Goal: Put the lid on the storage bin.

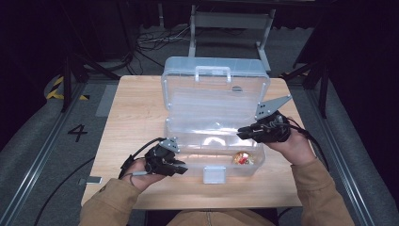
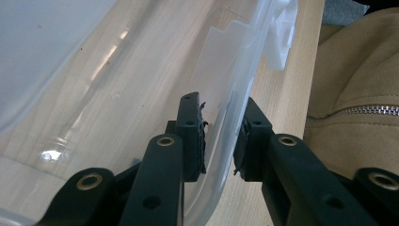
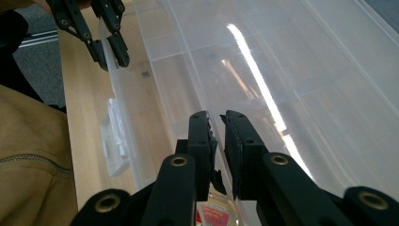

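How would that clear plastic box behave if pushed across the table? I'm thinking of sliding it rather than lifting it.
The clear plastic box looks thin-walled and nearly empty, so probably light and easy to slide on the smooth wooden table. With its lid standing open, a push high up might tip it backward. The small item inside could shift.

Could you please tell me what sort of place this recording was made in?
Probably a lab or recording studio: a small wooden table stands between floor rails, with loose cables, a number marked on the grey floor and dark surroundings.

upright lid [image 1: 215, 89] blocks rear, table [image 1: 131, 108] sides free
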### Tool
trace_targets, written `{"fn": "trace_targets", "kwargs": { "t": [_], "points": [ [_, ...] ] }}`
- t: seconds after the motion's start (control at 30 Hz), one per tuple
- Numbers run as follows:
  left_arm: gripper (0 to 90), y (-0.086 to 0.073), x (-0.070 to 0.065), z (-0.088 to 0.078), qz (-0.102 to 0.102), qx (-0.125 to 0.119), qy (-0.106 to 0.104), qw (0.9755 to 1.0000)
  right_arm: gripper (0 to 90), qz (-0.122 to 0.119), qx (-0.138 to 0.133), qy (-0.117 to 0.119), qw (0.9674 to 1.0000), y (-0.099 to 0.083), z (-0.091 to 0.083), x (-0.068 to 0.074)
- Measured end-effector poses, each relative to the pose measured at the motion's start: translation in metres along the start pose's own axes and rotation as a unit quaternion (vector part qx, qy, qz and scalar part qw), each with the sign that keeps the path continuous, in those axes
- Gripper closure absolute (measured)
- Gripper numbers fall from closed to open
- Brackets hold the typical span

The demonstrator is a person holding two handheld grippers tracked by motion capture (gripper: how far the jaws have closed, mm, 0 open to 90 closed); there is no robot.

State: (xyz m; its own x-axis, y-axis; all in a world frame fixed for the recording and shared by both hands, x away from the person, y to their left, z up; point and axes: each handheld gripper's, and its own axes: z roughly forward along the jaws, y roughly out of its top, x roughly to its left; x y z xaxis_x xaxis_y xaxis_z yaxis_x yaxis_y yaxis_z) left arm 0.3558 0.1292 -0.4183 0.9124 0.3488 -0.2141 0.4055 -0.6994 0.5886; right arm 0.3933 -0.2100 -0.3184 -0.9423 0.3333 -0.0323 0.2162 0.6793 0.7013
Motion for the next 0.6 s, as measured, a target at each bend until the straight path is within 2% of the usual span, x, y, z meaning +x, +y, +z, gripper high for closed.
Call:
{"fn": "trace_targets", "kwargs": {
  "t": [0.4,0.6],
  "points": [
    [75.0,0.0001,0.0002,0.0001,0.000,0.000,-0.001,1.0000,80.9,-0.006,0.011,0.004,0.9999,-0.0011,0.0017,0.0051],
    [75.0,0.0002,0.0002,0.0000,0.000,0.000,-0.001,1.0000,81.1,-0.011,0.018,0.014,0.9997,-0.0023,0.0034,0.0066]
  ]
}}
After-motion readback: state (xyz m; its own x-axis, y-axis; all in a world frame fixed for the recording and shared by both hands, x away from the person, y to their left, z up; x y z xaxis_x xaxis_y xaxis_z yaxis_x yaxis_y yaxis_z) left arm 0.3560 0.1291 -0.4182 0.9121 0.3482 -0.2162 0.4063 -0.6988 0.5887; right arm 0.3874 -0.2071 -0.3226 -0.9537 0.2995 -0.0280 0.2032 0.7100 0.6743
